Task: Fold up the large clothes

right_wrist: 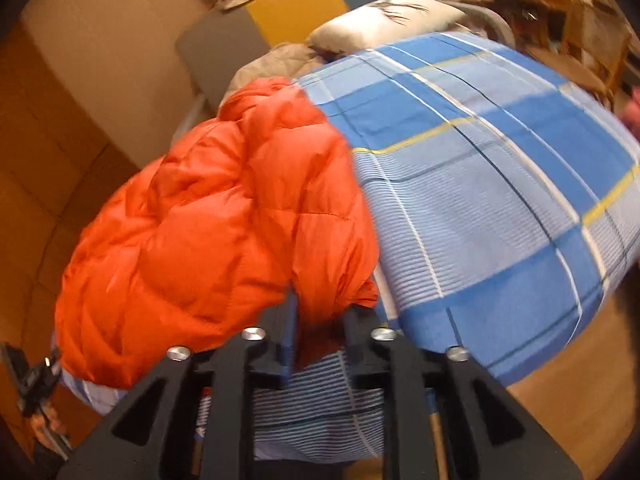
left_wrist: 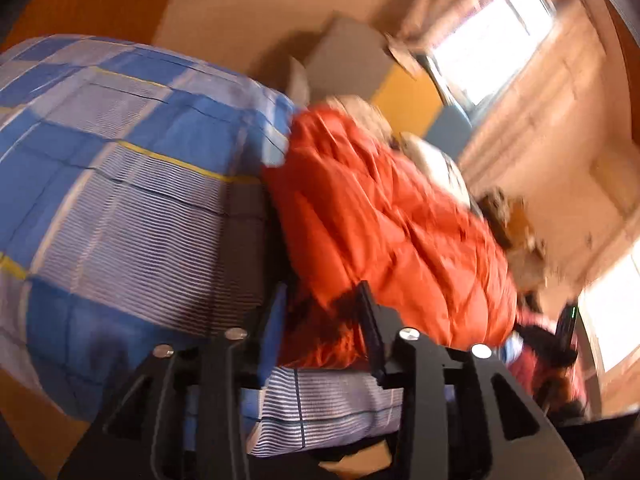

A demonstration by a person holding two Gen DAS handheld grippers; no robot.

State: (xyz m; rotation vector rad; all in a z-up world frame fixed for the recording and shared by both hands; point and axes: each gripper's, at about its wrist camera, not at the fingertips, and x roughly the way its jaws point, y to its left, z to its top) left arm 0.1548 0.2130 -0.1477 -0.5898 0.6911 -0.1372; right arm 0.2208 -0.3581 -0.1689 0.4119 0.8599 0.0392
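Jacket [right_wrist: 208, 224] hem between both claws, on bedsheet [right_wrist: 500, 184]

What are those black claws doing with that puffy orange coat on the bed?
A person holds a claw in each hand, folding a puffy orange jacket that lies on a bed with a blue checked bedsheet. The left claw and the right claw each have the jacket's near edge between their fingers, but whether they pinch it is unclear.
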